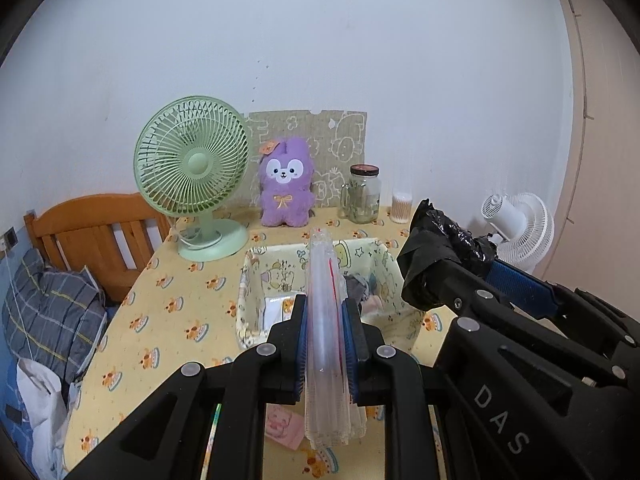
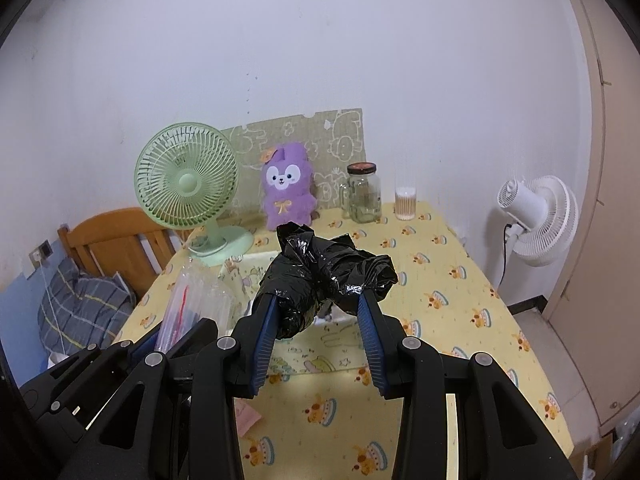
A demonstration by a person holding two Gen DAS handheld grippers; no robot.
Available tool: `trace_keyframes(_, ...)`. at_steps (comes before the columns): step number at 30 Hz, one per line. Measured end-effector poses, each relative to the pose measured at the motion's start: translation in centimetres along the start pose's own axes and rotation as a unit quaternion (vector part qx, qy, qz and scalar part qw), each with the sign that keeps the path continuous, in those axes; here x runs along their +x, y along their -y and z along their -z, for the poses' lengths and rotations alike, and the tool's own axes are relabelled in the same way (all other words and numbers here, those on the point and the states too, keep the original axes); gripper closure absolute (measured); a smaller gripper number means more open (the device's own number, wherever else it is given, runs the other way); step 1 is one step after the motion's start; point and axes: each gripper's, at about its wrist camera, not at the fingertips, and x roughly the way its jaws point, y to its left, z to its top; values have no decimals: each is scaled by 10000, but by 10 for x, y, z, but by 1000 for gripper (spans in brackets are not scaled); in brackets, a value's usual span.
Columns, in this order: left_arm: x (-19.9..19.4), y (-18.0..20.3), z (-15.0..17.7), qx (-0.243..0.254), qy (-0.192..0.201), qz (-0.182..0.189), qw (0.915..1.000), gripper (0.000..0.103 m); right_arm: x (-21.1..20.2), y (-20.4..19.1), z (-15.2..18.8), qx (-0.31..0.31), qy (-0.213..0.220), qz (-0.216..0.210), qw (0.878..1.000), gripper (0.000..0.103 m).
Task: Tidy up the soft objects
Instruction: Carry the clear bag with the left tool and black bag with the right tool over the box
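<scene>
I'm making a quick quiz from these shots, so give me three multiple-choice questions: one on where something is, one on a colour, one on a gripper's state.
1. Where does the purple plush rabbit sit?
A. in the fabric storage box
B. on the table against the wall
C. on the bed

2. The desk fan on the table is:
A. green
B. white
C. black

3. The left gripper is:
A. open
B. shut on nothing
C. shut on the clear plastic zip bag

B: it stands beside the fan. A: pale green grille. C: both pads press the bag.

a green desk fan (image 1: 192,168) stands at the upper left of the tabletop (image 2: 452,304), with a glass jar (image 1: 364,194) and a cotton swab tub (image 1: 401,207) at the back. a white fan (image 2: 540,220) stands at far right, a wooden chair (image 1: 92,232) at left.
</scene>
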Motion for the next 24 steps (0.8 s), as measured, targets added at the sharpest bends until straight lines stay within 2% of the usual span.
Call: trace_keyframes(24,73,-12,-31,24,-83,-85,9999,88,79,-2,-32,-33,-95,-1,9999,59)
